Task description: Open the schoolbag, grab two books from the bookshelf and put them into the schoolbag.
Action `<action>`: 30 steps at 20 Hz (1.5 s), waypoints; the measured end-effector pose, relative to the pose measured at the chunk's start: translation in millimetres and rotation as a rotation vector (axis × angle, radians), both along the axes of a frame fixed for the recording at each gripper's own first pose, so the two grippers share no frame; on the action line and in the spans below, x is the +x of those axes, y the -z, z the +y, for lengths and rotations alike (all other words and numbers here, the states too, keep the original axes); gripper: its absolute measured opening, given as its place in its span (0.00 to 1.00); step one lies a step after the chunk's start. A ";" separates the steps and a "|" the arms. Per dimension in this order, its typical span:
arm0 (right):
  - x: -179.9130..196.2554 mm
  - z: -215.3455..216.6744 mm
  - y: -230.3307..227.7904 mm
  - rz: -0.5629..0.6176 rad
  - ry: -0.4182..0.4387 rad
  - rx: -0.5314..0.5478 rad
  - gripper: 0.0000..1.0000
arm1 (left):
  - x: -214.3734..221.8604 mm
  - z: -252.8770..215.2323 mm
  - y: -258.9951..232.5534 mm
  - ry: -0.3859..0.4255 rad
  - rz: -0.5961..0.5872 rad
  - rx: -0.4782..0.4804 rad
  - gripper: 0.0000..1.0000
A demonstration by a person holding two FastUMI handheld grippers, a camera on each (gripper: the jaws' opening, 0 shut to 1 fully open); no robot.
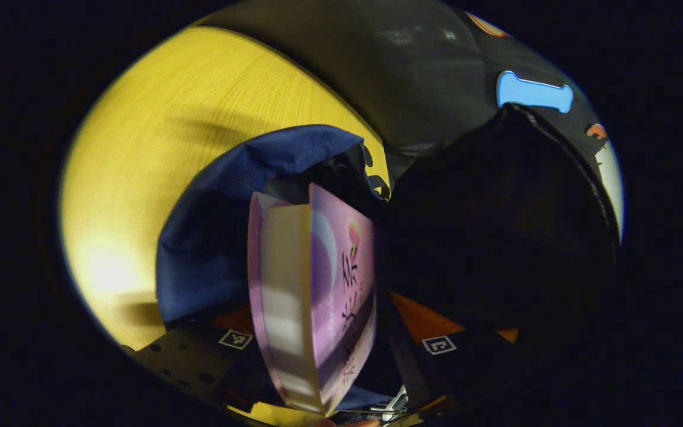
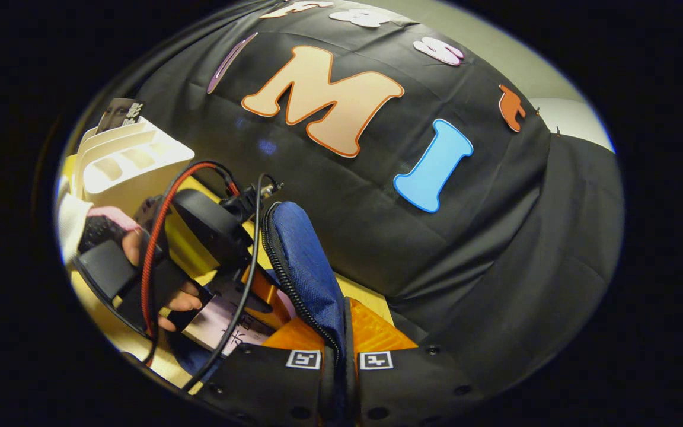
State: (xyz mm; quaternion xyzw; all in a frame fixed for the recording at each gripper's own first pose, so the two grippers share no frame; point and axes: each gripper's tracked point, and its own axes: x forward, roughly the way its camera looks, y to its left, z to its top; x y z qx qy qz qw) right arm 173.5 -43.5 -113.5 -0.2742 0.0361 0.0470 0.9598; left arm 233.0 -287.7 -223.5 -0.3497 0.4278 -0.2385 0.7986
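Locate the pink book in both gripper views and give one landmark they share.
Left gripper view: pink book stands at lower centre, between the left gripper's fingers.
Right gripper view: it shows lower left, under the other gripper.
Shared landmark: the blue schoolbag.

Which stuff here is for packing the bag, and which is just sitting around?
For the job:
- blue schoolbag
- pink book, in the left gripper
- right gripper, pinching the bag's edge
- white bookshelf

Just there:
- yellow table
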 end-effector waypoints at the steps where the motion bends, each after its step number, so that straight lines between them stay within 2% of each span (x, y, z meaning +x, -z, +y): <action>1: 0.2 0.2 0.6 0.000 0.002 -0.002 0.10 | -2.5 7.6 -4.3 -0.008 -0.010 0.017 0.90; 2: -0.1 -0.6 0.6 0.001 0.002 -0.004 0.10 | -5.4 13.6 -5.9 -0.015 -0.011 0.036 0.94; 6: -3.5 -6.1 1.4 0.002 0.009 -0.012 0.10 | -26.4 44.2 -14.5 -0.053 0.016 0.138 0.96; 12: -6.7 -12.3 3.4 0.009 0.020 -0.025 0.10 | -67.2 72.3 -48.1 -0.015 -0.025 0.265 0.95; 16: -9.8 -13.8 5.2 0.008 0.022 -0.034 0.12 | -95.1 83.2 -86.1 0.016 -0.042 0.287 0.94; 20: -14.1 -11.1 8.3 0.011 0.015 -0.053 0.10 | -112.1 108.0 -129.1 -0.006 -0.087 0.305 0.93; 26: -17.4 -7.6 11.9 0.027 0.011 -0.070 0.10 | -136.9 178.7 -180.7 -0.113 -0.128 0.341 0.93; 30: -17.4 -7.4 15.0 0.038 0.033 -0.073 0.10 | -159.1 248.6 -202.0 -0.239 -0.102 0.362 0.93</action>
